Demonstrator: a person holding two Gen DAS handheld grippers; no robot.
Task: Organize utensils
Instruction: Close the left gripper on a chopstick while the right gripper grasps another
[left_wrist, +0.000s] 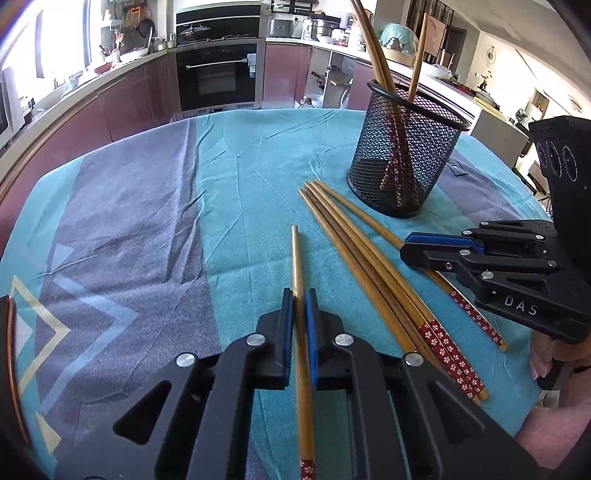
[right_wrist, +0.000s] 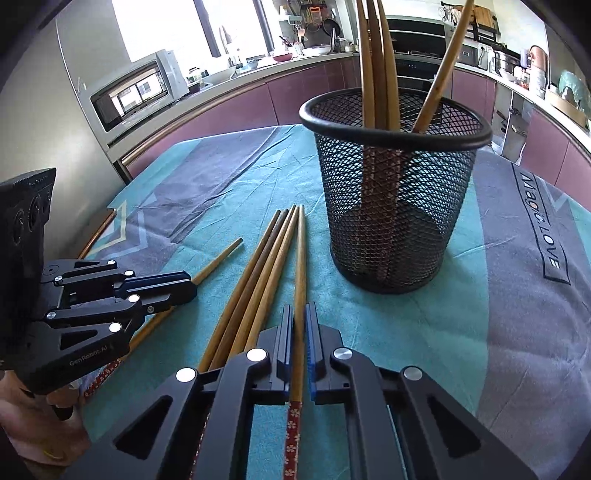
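Note:
A black mesh holder (left_wrist: 404, 151) stands on the teal cloth with several wooden chopsticks upright in it; it also shows in the right wrist view (right_wrist: 393, 199). My left gripper (left_wrist: 300, 306) is shut on a single chopstick (left_wrist: 296, 258) lying apart from the others. My right gripper (right_wrist: 299, 317) is shut on another chopstick (right_wrist: 301, 258), the one nearest the holder. A bundle of loose chopsticks (left_wrist: 354, 251) with red flowered ends lies between the two; it also shows in the right wrist view (right_wrist: 258, 269).
The table is covered by a teal and grey patterned cloth (left_wrist: 129, 229). Kitchen counters and an oven (left_wrist: 218, 74) stand behind the table. The table's wooden edge (left_wrist: 11, 354) shows at the left.

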